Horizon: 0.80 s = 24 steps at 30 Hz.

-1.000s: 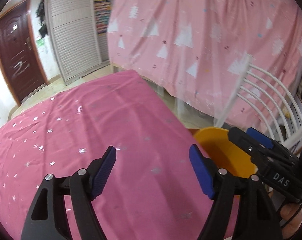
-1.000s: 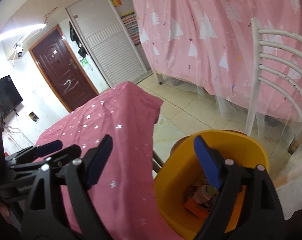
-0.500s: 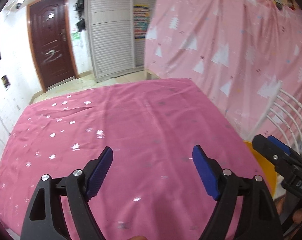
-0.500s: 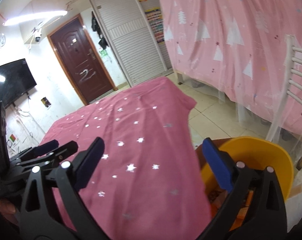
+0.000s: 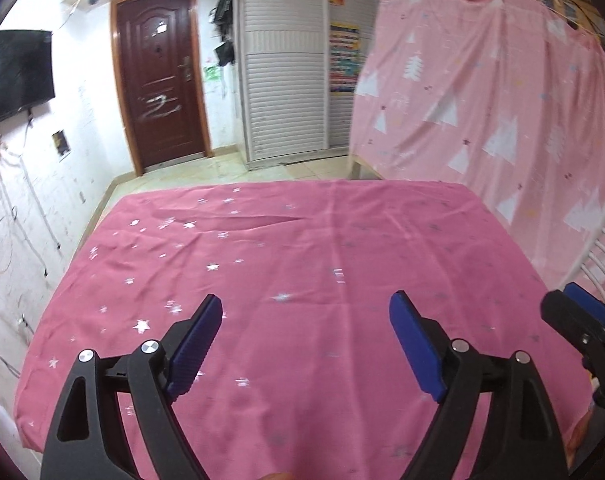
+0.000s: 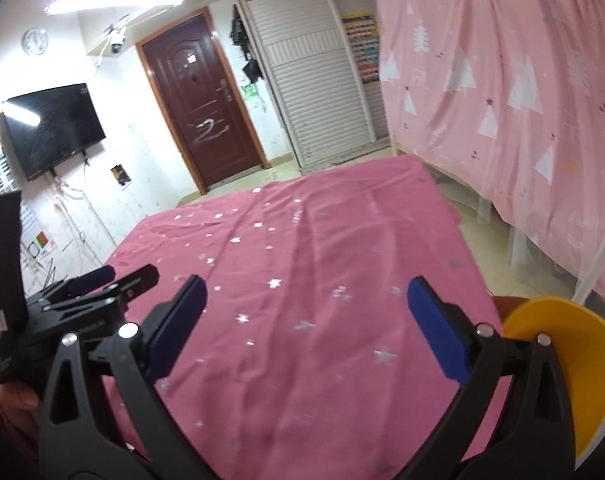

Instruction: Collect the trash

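Both tongs hang over the pink star-print cloth tabletop (image 5: 342, 248): left tongs (image 5: 306, 344) opening wider, empty; right tongs (image 6: 302, 328) wide, empty, beside the yellow plastic bin (image 6: 574, 364).

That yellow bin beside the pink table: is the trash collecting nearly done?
It looks close to finished. The pink star-print tablecloth shows no litter in either view. The yellow bin sits off the table's right edge; its contents are hidden now. The left gripper is opening with nothing between its jaws, and the right gripper is open and empty. Nothing visible remains to pick up.
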Tool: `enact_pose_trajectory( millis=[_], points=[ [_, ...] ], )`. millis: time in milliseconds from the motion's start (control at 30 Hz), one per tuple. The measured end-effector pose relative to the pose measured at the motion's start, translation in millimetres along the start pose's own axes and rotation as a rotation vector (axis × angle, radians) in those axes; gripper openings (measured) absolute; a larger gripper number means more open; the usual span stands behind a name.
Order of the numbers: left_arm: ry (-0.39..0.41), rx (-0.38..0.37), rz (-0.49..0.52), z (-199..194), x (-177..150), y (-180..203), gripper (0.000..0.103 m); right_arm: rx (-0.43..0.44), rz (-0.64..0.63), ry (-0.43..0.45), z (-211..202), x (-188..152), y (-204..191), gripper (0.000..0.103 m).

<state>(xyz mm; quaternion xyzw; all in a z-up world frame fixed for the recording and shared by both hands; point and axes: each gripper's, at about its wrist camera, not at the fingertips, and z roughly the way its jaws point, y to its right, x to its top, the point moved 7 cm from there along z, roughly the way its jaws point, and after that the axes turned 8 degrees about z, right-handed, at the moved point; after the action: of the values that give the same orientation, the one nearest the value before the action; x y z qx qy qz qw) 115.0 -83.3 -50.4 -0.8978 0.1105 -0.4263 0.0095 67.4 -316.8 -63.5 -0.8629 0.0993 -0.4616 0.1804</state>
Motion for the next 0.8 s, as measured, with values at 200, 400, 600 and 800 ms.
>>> enact_pose_trajectory(
  millis=[200,400,600,800],
  points=[
    [-0.013,0.036,-0.03,6.2,-5.7,-30.7,0.08,0.032,-0.049,-0.014,11.0,-2.7,-28.0,0.097],
    [-0.024,0.048,-0.05,12.9,-10.8,-51.0,0.08,0.053,-0.086,-0.034,22.7,-7.9,-48.8,0.097],
    [-0.037,0.051,-0.069,22.4,-15.3,-65.7,0.081,0.073,-0.114,-0.049,33.9,-13.5,-68.9,0.097],
    [-0.043,0.04,-0.081,25.7,-17.0,-70.8,0.081,0.077,-0.128,-0.056,39.7,-12.6,-76.0,0.097]
  ],
)
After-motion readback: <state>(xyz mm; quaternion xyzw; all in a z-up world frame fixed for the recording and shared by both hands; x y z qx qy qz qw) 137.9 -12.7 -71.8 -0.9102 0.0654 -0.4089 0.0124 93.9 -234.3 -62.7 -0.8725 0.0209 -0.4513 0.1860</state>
